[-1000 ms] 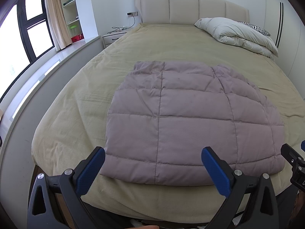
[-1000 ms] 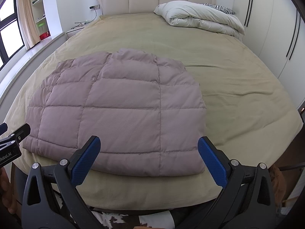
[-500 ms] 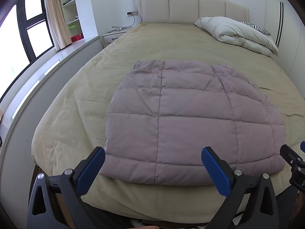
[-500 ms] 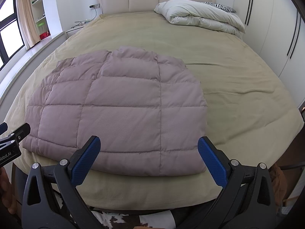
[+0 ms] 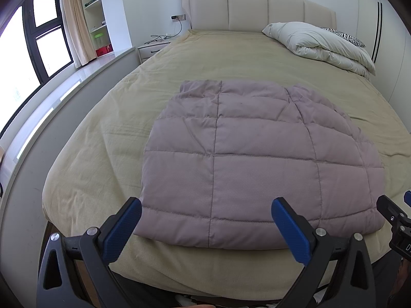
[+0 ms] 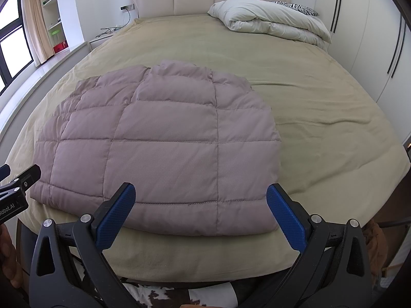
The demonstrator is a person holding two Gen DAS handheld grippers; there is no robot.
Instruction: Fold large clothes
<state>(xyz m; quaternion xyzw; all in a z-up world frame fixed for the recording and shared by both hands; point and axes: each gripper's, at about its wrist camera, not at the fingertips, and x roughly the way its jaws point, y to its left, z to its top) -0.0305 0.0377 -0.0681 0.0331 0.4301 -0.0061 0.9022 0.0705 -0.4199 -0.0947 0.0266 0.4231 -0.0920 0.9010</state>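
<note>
A mauve quilted puffer garment (image 5: 257,159) lies flat on the beige bed, near the foot edge; it also shows in the right wrist view (image 6: 164,143). My left gripper (image 5: 205,205) is open and empty, held just short of the garment's near hem, toward its left half. My right gripper (image 6: 200,190) is open and empty, over the near hem toward the right half. Neither touches the cloth. The right gripper's tip (image 5: 393,213) shows at the left view's right edge, and the left gripper's tip (image 6: 20,179) at the right view's left edge.
The beige bed cover (image 5: 231,56) stretches back to a padded headboard (image 5: 257,7). A folded white duvet (image 6: 269,20) and a zebra pillow lie at the far right. A nightstand (image 5: 151,48), window ledge and shelves stand on the left. Wardrobe doors (image 6: 372,51) line the right.
Almost nothing has changed. Both grippers stay open at the foot of the bed; the views drift very slightly.
</note>
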